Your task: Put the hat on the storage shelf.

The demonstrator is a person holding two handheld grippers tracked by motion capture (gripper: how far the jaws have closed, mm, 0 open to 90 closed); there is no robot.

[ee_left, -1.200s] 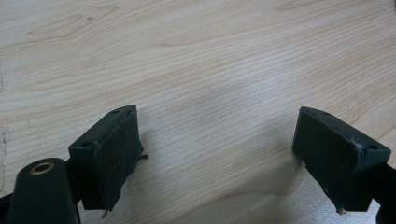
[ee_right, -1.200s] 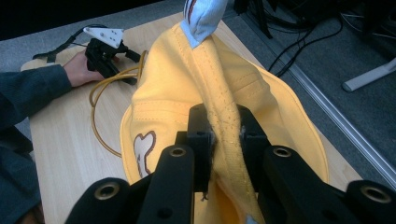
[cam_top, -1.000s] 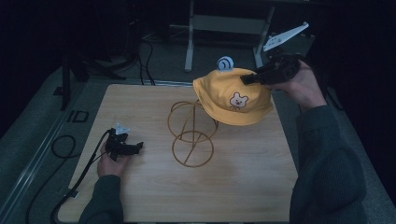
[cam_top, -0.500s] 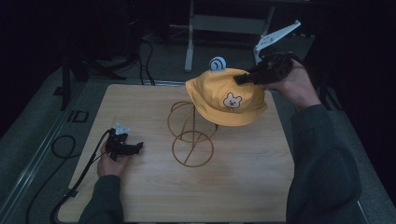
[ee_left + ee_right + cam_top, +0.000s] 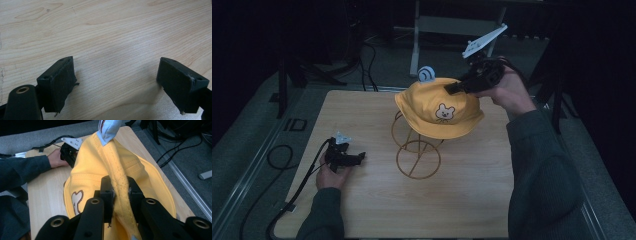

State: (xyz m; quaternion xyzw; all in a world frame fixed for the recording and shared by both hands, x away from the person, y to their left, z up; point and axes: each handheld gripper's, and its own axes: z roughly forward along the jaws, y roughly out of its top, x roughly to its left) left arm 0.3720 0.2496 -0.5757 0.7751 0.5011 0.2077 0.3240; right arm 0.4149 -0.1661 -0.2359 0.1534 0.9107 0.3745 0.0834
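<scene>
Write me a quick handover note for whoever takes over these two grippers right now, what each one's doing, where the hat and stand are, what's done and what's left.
Right gripper: shut on a fold of the yellow bear hat, holding it over the wire hat stand.
Left gripper: open, holding nothing, low over the wooden table at its left side.
Done: hat gripped and brought over the stand's top.
Left, probably: settle the hat on the stand, then release. Whether it already rests on the stand is unclear.

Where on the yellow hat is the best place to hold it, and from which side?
Grip a pinched fold of the crown on the yellow hat, from above on its right, as the right gripper does. The soft cloth gathers between the jaws; the wide brim would flop.
</scene>
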